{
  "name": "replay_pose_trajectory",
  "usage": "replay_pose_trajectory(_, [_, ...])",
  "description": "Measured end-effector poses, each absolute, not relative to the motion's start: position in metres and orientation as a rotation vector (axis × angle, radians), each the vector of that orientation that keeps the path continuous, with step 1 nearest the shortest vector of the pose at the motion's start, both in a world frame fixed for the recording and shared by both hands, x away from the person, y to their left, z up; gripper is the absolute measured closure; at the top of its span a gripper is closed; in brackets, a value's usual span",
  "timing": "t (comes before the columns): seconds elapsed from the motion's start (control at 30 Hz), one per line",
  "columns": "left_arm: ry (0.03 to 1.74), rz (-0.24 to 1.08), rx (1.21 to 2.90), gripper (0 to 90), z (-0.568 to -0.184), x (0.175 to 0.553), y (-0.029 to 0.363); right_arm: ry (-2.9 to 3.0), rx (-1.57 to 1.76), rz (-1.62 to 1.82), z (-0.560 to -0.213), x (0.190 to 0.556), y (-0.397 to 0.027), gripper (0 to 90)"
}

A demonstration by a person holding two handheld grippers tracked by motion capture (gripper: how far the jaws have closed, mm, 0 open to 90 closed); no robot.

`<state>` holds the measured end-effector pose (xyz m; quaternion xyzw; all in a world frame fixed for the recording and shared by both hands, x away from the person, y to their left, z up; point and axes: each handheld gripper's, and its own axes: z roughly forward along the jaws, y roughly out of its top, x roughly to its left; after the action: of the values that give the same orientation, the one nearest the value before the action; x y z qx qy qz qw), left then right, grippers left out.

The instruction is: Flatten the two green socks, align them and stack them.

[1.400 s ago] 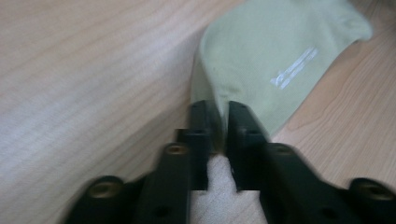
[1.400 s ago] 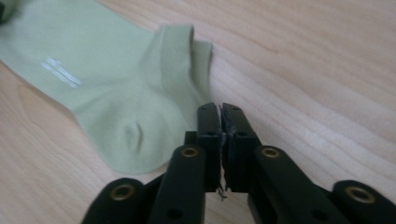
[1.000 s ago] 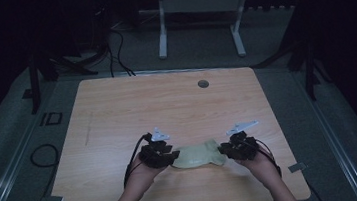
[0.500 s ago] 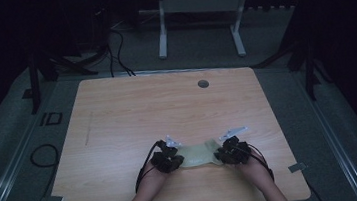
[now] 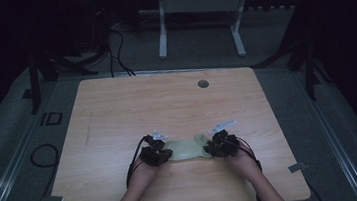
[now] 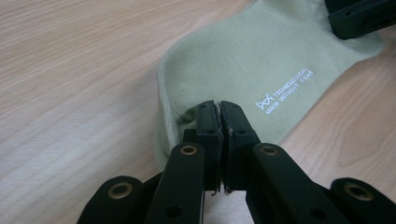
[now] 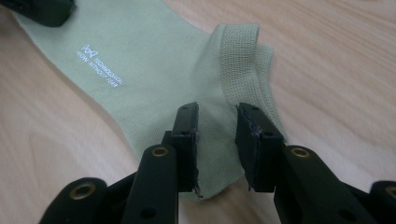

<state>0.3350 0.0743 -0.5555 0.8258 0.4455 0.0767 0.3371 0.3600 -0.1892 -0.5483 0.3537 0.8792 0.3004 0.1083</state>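
A pale green sock (image 5: pixel 186 148) with small white lettering lies flat on the wooden table (image 5: pixel 117 112) near its front edge, stretched between my two grippers. My left gripper (image 5: pixel 164 154) is shut on the sock's rounded end (image 6: pixel 243 60), its jaws (image 6: pixel 219 109) pinched tight on the fabric edge. My right gripper (image 5: pixel 211 149) is at the cuff end (image 7: pixel 140 51). Its jaws (image 7: pixel 215 121) have just been opening and stand apart with a loose ridge of sock between them. The ribbed cuff (image 7: pixel 243 51) is folded over just beyond them.
A round cable hole (image 5: pixel 203 84) sits in the table's far side. Behind the table stands a white metal frame (image 5: pixel 162 32). Cables (image 5: pixel 41 155) lie on the grey floor at the left. Both forearms come in from the bottom edge.
Both hands have sunk toward the table and the sock now lies flatter on it. The right hand has drifted left, closer to the left one.
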Motion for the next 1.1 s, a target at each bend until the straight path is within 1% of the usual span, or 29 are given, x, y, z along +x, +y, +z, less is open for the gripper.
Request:
replay_pose_trajectory(0.17, [1.178,0.214,2.153,86.4,-0.555,0.342,0.080,2.596,1.034,0.867,-0.547,0.372,-0.178,68.8])
replay_pose_trajectory(0.37, [1.200,0.190,2.119,86.3,-0.556,0.349,0.088,2.609,1.028,0.856,-0.547,0.388,-0.169,68.5])
replay_pose_trajectory(0.47, [1.192,0.177,2.111,79.5,-0.556,0.349,0.089,2.610,1.022,0.856,-0.546,0.390,-0.166,66.6])
replay_pose_trajectory(0.5, [1.187,0.187,2.114,79.1,-0.555,0.348,0.089,2.609,1.016,0.845,-0.545,0.390,-0.166,64.6])
replay_pose_trajectory(0.57, [1.151,0.187,2.113,74.1,-0.551,0.344,0.088,2.617,1.005,0.848,-0.543,0.388,-0.165,58.6])
replay_pose_trajectory(0.7, [1.068,0.223,2.112,54.5,-0.540,0.336,0.087,2.628,0.976,0.906,-0.535,0.379,-0.165,44.0])
replay_pose_trajectory(0.73, [1.063,0.224,2.103,47.6,-0.538,0.335,0.087,2.617,0.971,0.921,-0.533,0.376,-0.165,40.3])
replay_pose_trajectory(0.8, [1.044,0.202,2.093,41.1,-0.536,0.334,0.089,2.596,0.978,0.972,-0.528,0.372,-0.167,35.7])
replay_pose_trajectory(0.93, [1.021,0.214,2.084,24.2,-0.536,0.330,0.090,2.576,0.982,1.081,-0.522,0.364,-0.173,19.1])
replay_pose_trajectory(0.97, [1.009,0.231,2.092,20.5,-0.537,0.329,0.090,2.562,0.980,1.088,-0.521,0.362,-0.174,18.3])
replay_pose_trajectory(1.0, [1.016,0.245,2.100,12.3,-0.538,0.327,0.089,2.548,0.999,1.110,-0.520,0.361,-0.177,18.2])
replay_pose_trajectory(1.03, [1.010,0.248,2.096,9.6,-0.538,0.326,0.088,2.543,1.006,1.128,-0.520,0.360,-0.179,17.0])
replay_pose_trajectory(1.07, [0.999,0.242,2.095,8.1,-0.538,0.324,0.088,2.550,0.994,1.127,-0.521,0.359,-0.180,13.8])
replay_pose_trajectory(1.1, [1.004,0.263,2.094,6.8,-0.538,0.322,0.088,2.551,0.987,1.118,-0.522,0.358,-0.181,13.7])
